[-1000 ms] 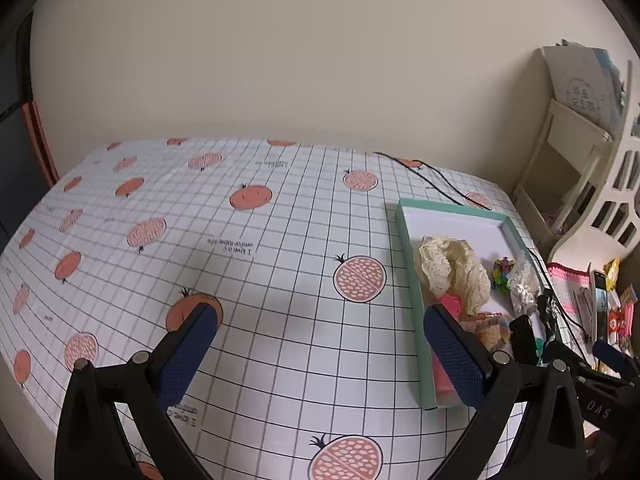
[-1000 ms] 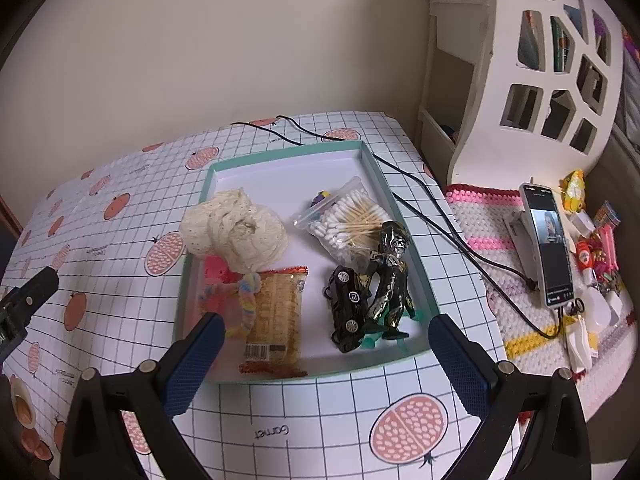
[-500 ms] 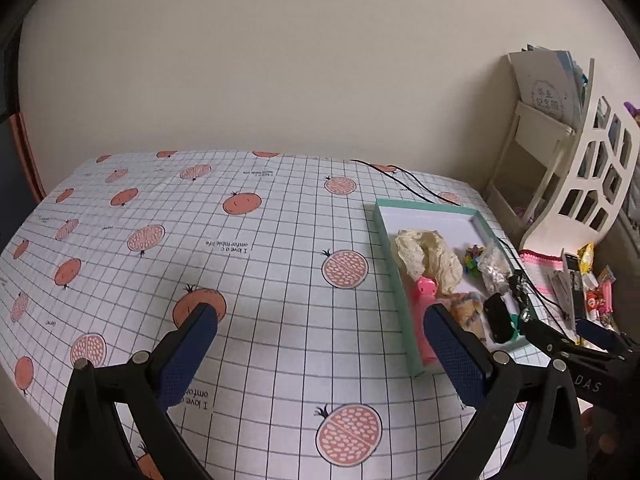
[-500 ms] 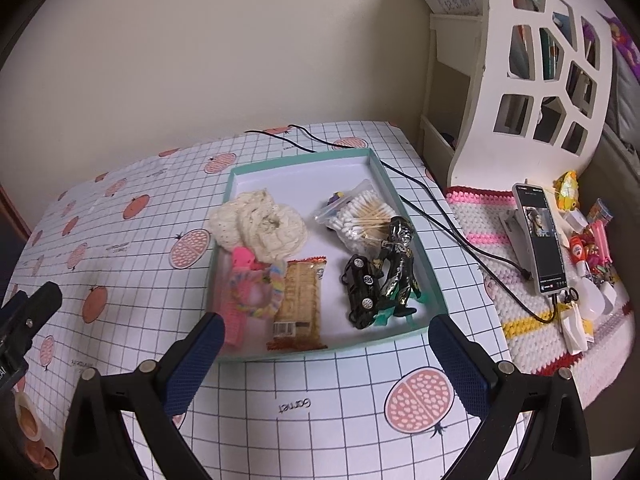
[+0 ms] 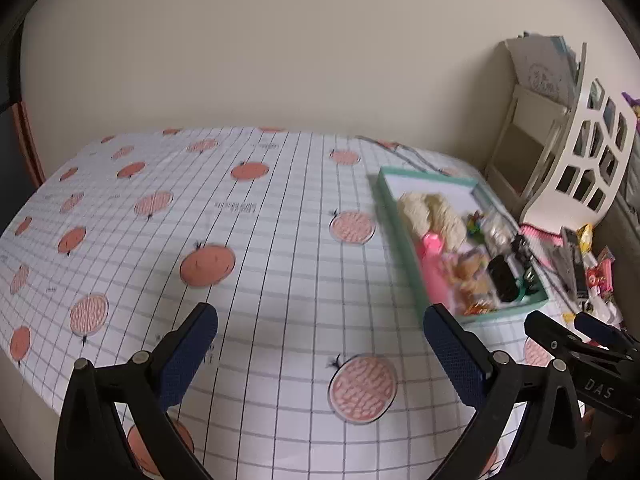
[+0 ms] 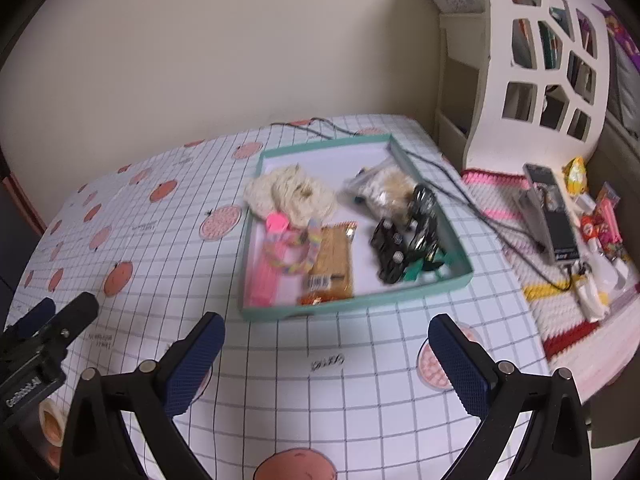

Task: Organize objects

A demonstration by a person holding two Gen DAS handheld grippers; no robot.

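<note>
**Both grippers empty, all things packed close in one tray**

The left hand-held gripper [image 5: 320,340] is spread wide and holds nothing; so is the right hand-held gripper [image 6: 326,350]. The teal tray [image 6: 360,304] lies near the right edge of the table [image 6: 160,240].

From left to right I count one pink comb [image 6: 262,272], one lace bundle [image 6: 288,196], one rainbow band [image 6: 300,248], one snack bar [image 6: 332,260], one bag of cotton swabs [image 6: 384,188], one black toy car [image 6: 386,250] and one dark figurine [image 6: 422,220].

The risk, I think: the things touch each other, so a grasp may catch two together, and the band lying on the comb may be dragged along.
</note>
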